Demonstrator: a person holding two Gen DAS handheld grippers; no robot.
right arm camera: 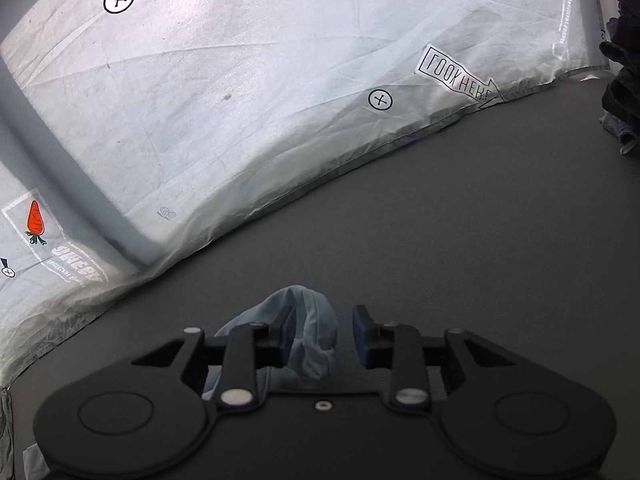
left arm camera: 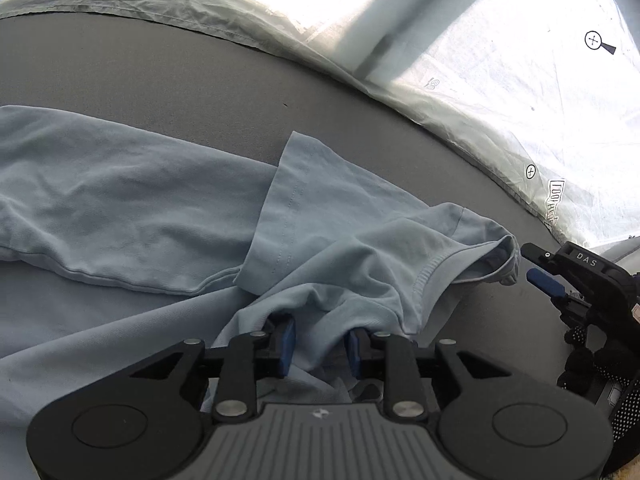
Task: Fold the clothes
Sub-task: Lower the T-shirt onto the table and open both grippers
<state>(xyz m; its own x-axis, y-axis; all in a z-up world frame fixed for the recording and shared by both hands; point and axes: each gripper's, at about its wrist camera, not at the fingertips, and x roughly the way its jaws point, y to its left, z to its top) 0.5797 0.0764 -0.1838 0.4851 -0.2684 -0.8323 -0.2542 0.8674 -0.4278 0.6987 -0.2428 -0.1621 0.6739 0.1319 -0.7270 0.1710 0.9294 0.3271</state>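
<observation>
T-shirt (left arm camera: 120,200), pale blue, lies on the dark grey table (left arm camera: 160,72). Body spread toward the left of the left wrist view, one short sleeve (left arm camera: 288,200) flipped over onto it, neck end bunched and creased toward the right gripper.

White printed sheet (right arm camera: 240,100) covers the far part of the table, its hem just short of the shirt. Dark heap of other clothing (right arm camera: 624,60) at the far right edge, well apart.

Left gripper (left arm camera: 320,344): jaws part open, cloth lying between them and slack; pads do not look pressed on it. Right gripper (right arm camera: 322,336): jaws part open, a rumpled knob of the shirt (right arm camera: 316,332) standing between them against the left pad (right arm camera: 289,336), clear of the right pad. In the left wrist view the right gripper (left arm camera: 536,268) sits just beside the collar end.

Risks, as judged:
- Neither gripper seems to have a hold, so the bunched collar end may slump out of line and spoil a straight fold.
- Flipped sleeve would be trapped crooked inside the next fold if not laid flat.
- Cloth could snag on a pad when a gripper pulls away, dragging the shirt.
</observation>
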